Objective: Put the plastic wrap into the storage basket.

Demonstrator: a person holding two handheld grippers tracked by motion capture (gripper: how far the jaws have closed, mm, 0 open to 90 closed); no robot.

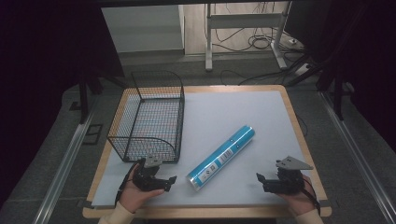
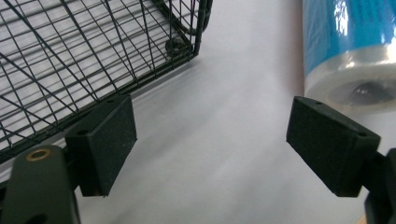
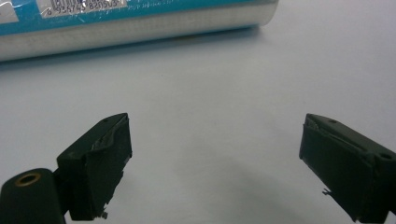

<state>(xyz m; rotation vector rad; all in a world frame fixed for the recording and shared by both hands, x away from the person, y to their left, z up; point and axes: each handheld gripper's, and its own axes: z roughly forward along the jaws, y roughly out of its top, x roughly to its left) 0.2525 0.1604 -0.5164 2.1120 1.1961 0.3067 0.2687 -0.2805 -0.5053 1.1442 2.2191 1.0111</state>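
Observation:
A long blue roll (image 1: 221,158) wrapped in clear film lies slantwise on the white mat, its near end toward me. My left gripper (image 1: 171,182) rests near the front edge, just left of that near end, jaws wide apart with nothing between them. In the left gripper view the roll's end (image 2: 348,70) shows at the upper right, beyond the right pad (image 2: 329,142). My right gripper (image 1: 259,181) sits at the front right, open and empty, pointing left toward the roll (image 3: 135,23), which lies across the top of the right gripper view.
A black wire basket (image 1: 148,119) stands on the left half of the table, its front corner (image 2: 187,46) close ahead of my left gripper. The wooden table edge (image 1: 205,212) runs just below both hands. A desk frame and cables lie on the floor beyond.

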